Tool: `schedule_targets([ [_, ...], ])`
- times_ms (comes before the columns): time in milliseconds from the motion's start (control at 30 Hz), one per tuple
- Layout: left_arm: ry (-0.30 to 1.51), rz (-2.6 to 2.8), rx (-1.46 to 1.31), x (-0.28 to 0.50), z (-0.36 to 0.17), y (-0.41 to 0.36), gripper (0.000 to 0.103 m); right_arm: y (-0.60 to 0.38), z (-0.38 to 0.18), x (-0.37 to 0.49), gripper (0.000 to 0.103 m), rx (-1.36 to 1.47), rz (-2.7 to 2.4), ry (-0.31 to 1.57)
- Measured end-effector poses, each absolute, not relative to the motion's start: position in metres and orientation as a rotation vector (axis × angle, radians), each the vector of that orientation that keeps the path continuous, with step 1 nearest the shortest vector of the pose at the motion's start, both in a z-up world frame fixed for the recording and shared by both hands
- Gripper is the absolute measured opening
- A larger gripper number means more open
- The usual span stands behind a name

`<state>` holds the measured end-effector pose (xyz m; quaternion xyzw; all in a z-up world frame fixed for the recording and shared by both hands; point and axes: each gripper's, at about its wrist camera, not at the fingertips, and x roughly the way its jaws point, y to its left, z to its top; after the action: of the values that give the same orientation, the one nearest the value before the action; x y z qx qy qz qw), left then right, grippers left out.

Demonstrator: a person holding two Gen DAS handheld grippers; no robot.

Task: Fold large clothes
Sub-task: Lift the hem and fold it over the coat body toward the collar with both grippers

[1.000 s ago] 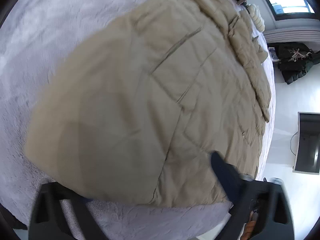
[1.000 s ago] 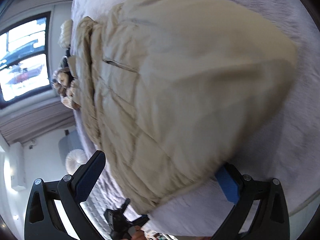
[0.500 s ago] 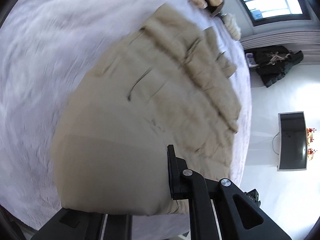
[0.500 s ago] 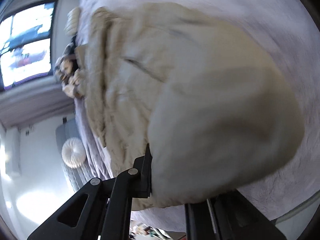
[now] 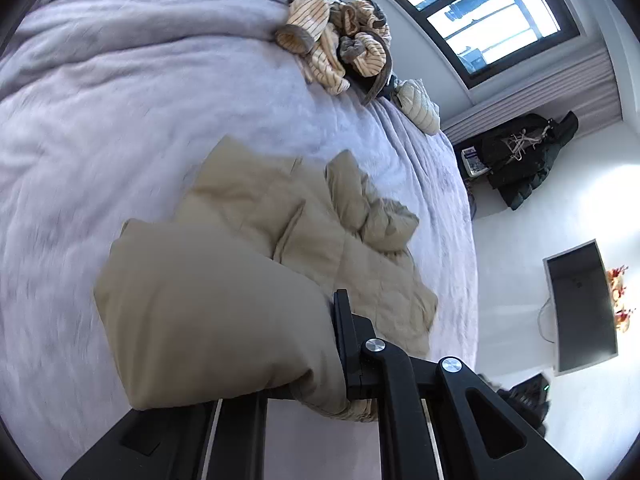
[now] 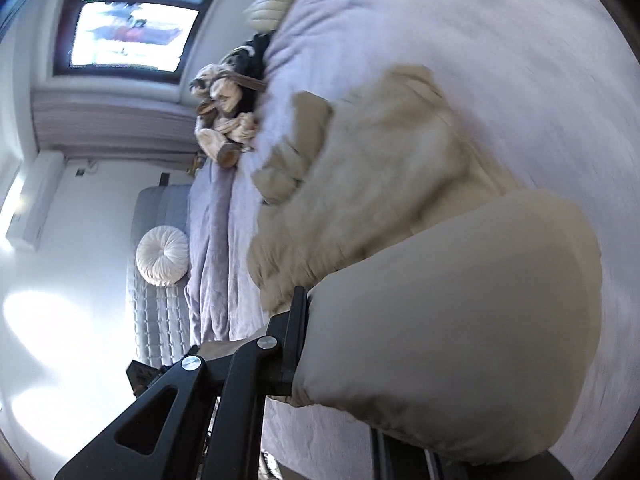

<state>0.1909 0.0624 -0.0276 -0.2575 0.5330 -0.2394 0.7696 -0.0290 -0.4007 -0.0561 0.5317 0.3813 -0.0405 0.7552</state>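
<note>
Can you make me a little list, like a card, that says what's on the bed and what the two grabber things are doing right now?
garment: puffy beige jacket, partly lifted, rest crumpled on the bed
surface: bed with lavender blanket
left gripper: jaws shut on the jacket's edge
right gripper: jaws shut on the jacket's edge
far end of bed: heap of striped clothes
beside the bed: round white cushion
fold: not finished
</note>
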Motion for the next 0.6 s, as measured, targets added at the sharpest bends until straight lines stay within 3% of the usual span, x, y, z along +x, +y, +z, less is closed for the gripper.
schedule_targets([
  [300,1.246,-0.463,-0.490,0.285,-0.085,0.024,0.013,-0.445,-0.081,0.085,0.010,1.138,-0.146,0.885],
  [600,1.332,-0.458,-0.324,0.339,-0.126,-0.015,0.015,-0.461,-0.130,0.134,0.011,1.119,-0.270,0.932],
])
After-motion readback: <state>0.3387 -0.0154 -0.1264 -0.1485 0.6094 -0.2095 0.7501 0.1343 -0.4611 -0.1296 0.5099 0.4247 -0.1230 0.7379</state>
